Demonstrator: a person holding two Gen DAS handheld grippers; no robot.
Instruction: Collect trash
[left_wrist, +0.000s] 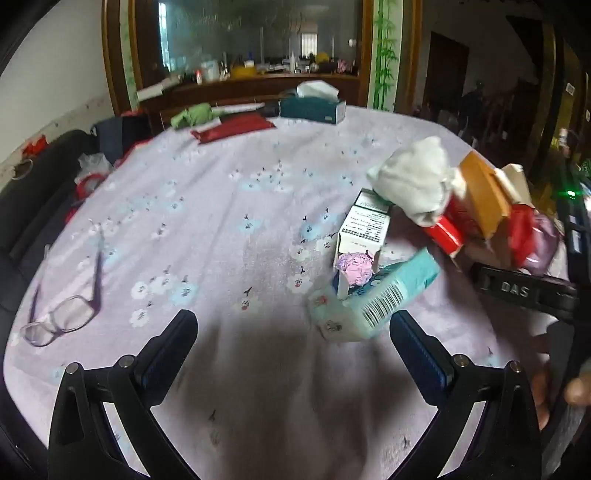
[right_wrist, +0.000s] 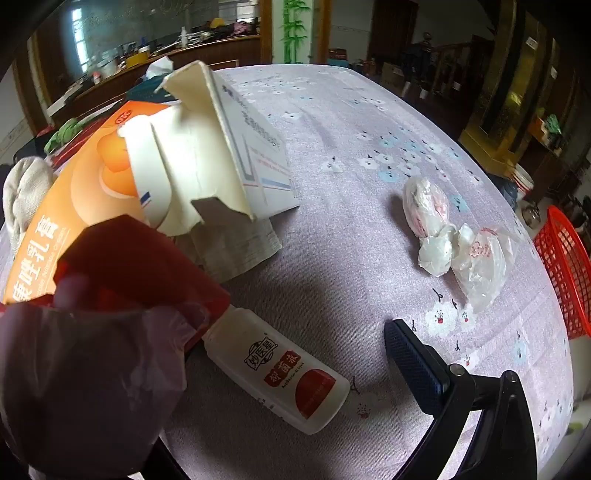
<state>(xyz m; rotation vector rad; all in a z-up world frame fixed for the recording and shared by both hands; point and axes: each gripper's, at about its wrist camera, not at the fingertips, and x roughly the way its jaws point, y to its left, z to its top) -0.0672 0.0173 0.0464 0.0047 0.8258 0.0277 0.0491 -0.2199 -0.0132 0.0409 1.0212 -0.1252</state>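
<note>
Left gripper (left_wrist: 293, 341) hovers with fingers wide and empty over the cloth-covered table (left_wrist: 221, 206), just short of the heap of boxes (left_wrist: 373, 266); right gripper's (right_wrist: 258, 369) grip cannot be told, its left finger hidden behind bags (right_wrist: 92, 332).

Our left claw (left_wrist: 293, 345) hovers low over the table (left_wrist: 236, 206) with its two fingers spread wide and nothing between them. Of our right claw (right_wrist: 295, 354) only the right finger (right_wrist: 415, 363) shows clearly, standing well out to the side; the other is hidden. A bare hand (left_wrist: 561, 391) grips its handle.
</note>
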